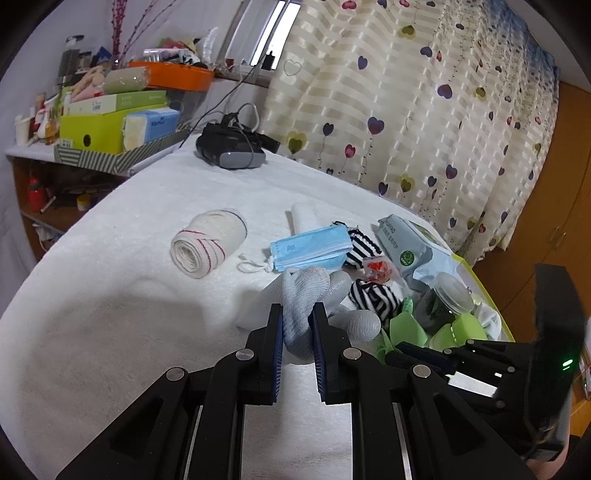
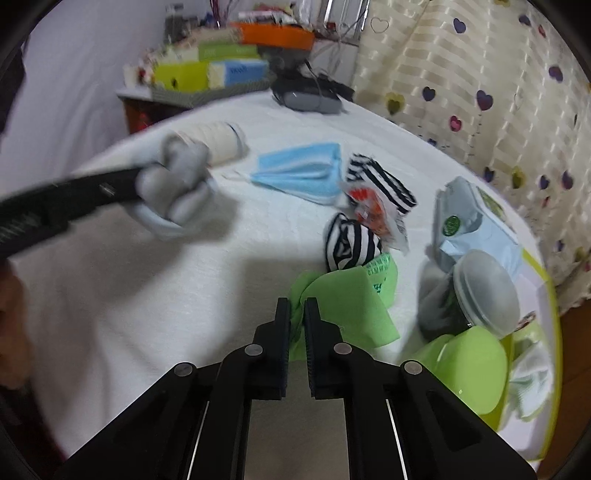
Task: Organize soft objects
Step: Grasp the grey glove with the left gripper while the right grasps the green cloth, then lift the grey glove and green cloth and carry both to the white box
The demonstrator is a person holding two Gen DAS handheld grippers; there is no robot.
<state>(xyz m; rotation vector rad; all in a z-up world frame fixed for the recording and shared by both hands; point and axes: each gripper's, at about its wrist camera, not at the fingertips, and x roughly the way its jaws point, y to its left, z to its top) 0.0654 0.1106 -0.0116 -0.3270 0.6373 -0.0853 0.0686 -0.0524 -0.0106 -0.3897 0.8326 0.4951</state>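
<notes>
- a grey-and-white work glove is clamped between the pads of the left gripper, above the white towel-covered table.
- a green cloth is pinched by the right gripper, jaws apparently closed in the blurred view.
- blue face masks and a rolled bandage are seen beyond.

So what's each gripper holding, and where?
Left gripper pinches the grey glove at its middle; right gripper pinches the green cloth's near edge.

A cream striped curtain dotted with hearts hangs behind the white-covered surface; a cluttered shelf stands against a pale wall; wooden cabinet doors fill the right; window bright
</notes>
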